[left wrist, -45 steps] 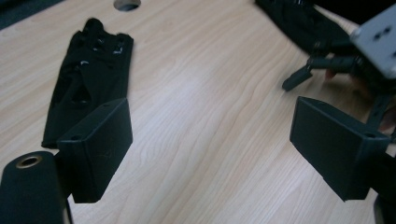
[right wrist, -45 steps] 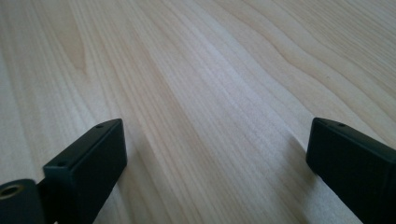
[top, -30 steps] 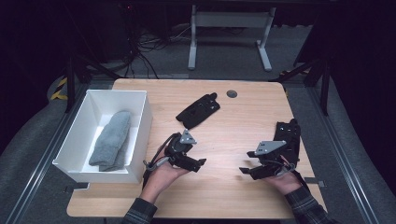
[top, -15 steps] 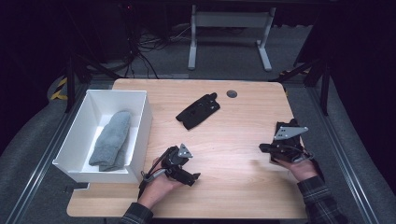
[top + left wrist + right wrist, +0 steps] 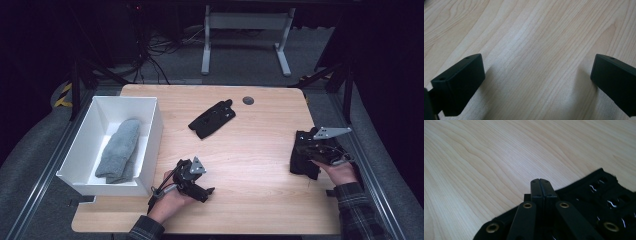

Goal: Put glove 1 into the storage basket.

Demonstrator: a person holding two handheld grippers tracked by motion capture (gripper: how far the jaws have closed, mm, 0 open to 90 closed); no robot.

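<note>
Scene: a wooden table (image 5: 260, 170) with a white box (image 5: 155, 125) at its left edge; a person's hands come in from the near side.
Left hand-held gripper (image 5: 204, 192): low over bare wood beside the box's near corner. Its jaws have just been opening and now stand wide apart, with nothing between them in the left gripper view (image 5: 537, 75).
Right hand-held gripper (image 5: 301, 151): at the table's right edge, closed. In the right gripper view (image 5: 540, 181) the two tips meet flush and no cloth shows between them.
Black perforated piece (image 5: 302, 167): lies flat on the table at the right edge, directly under the right hand-held gripper. Its holed fabric (image 5: 604, 192) spreads beside and beneath the jaws. Whether a fold is pinched lower down cannot be told.
Black glove (image 5: 212, 119): lies free mid-table, well apart from both hands.
Grey knitted piece (image 5: 120, 150): already lying inside the white box.
Step in hand (judged): gathering soft items, with the right hand working on the black perforated piece and the left free between grasps.
Next move (judged): the right jaws need a sure hold on an edge of the fabric before any lift. The open left jaws suit a reach for the black glove, brought down over its thickest part.
</note>
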